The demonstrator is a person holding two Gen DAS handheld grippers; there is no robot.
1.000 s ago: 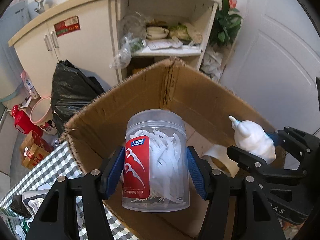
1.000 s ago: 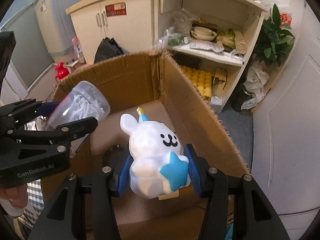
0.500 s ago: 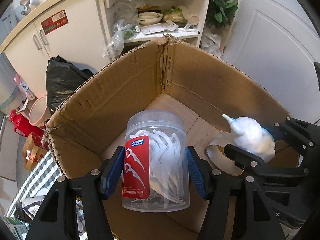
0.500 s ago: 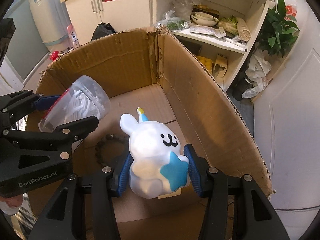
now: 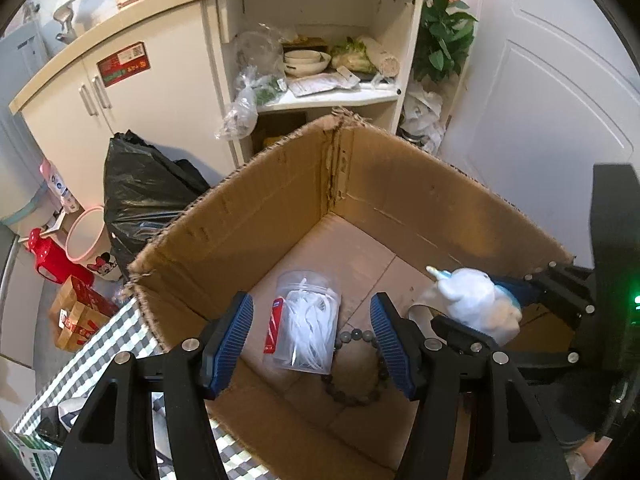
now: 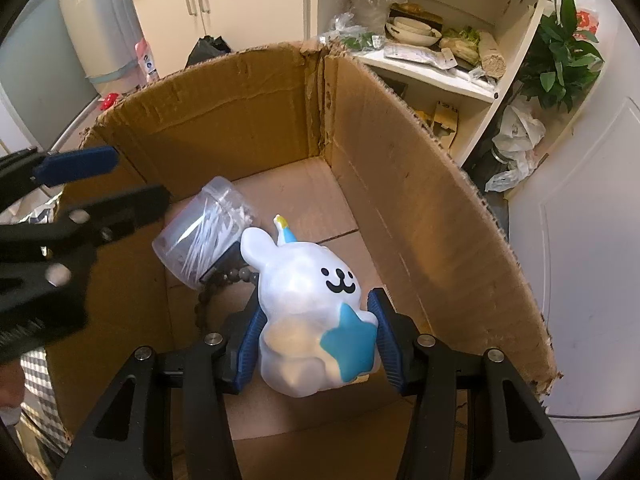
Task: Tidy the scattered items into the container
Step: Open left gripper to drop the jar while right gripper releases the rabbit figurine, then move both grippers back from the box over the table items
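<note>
**Stocking the box: jar down, rabbit pending**

Looking down through the left wrist view: the left hand-held gripper (image 5: 312, 340) is standing wide open, holding nothing, its blue pads well apart on either side of the floss-pick jar (image 5: 303, 322). The jar is lying inside the cardboard box (image 5: 256, 216) on the box floor, below and ahead of the pads, its long axis seeming to run roughly along the fingers, lid end farther from the camera. A bead bracelet (image 5: 356, 364) is lying just beside the jar, touching or nearly touching its right side. A pale ring, possibly a tape roll, is showing only in part behind the right hand-held gripper's frame. The checked worktop (image 5: 92, 364) is carrying the box; whatever else sits on it is cut off at the lower left.

Turning to the right wrist view: the right hand-held gripper (image 6: 316, 340) is clamping the rabbit figurine (image 6: 308, 304) at its base, jaws narrowed onto it, face up and ears pointing away along the fingers. The figurine is hanging over the box interior, toward the right wall; how far it is above the floor cannot be told. Judged from this, releasing the rabbit is the step in hand, and the right hand is the nearer one. Bare cardboard is lying directly beneath and ahead, though the bracelet and jar are sitting close on the left, so some crowding is possible. The box's near wall is hidden beneath the gripper frame.
</note>
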